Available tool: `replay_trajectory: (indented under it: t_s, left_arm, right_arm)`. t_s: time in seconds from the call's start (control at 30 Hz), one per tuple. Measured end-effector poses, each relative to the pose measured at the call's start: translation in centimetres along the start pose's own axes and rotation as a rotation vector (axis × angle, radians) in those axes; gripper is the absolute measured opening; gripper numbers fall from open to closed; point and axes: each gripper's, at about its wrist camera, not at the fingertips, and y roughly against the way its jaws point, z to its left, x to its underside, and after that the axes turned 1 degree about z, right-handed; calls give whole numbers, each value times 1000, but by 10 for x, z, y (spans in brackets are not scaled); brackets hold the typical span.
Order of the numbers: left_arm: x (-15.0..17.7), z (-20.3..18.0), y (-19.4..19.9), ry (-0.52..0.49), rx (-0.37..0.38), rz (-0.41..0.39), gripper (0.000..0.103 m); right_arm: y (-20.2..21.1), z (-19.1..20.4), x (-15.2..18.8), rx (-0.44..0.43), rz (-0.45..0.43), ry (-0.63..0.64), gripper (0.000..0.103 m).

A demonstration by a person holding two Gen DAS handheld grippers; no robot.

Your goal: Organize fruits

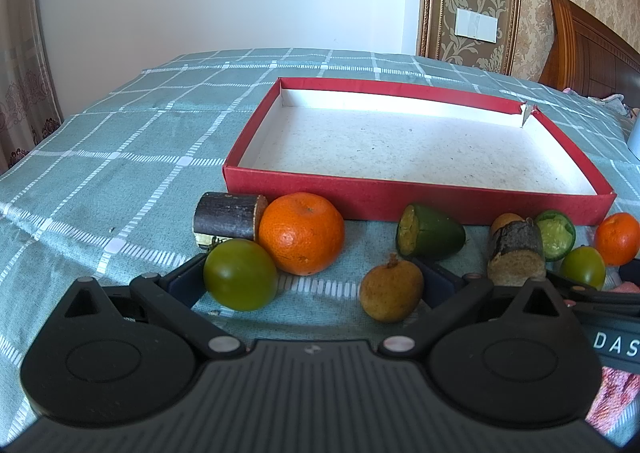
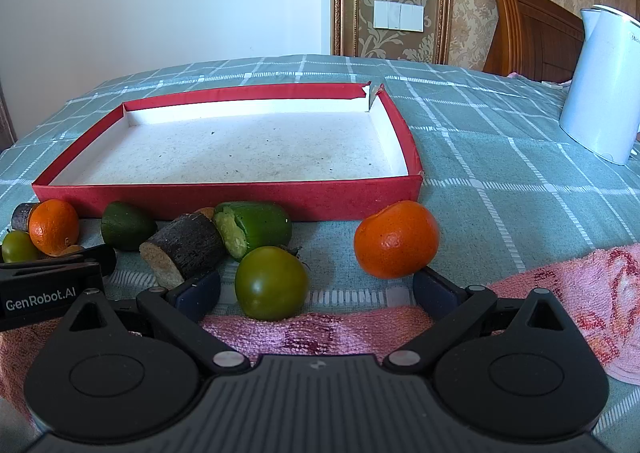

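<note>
An empty red box with a white floor lies on the checked cloth. Fruit sits in a row along its near wall. My left gripper is open and low over the cloth; a green tomato, an orange and a small brown fruit lie between and just ahead of its fingers. My right gripper is open too, with a green tomato near its left finger and an orange by its right finger. Neither holds anything.
Dark sugarcane pieces and cut green fruits lie among the row. A pink towel covers the cloth under my right gripper. A white kettle stands at the far right, before a wooden headboard.
</note>
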Motion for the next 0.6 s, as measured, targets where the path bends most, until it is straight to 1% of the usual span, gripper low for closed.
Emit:
replay_trajectory:
  t_s: [0.6]
  left_arm:
    - [1, 3, 0, 3, 2, 5, 103]
  right_arm:
    - [0, 1, 0, 0, 0, 2, 103]
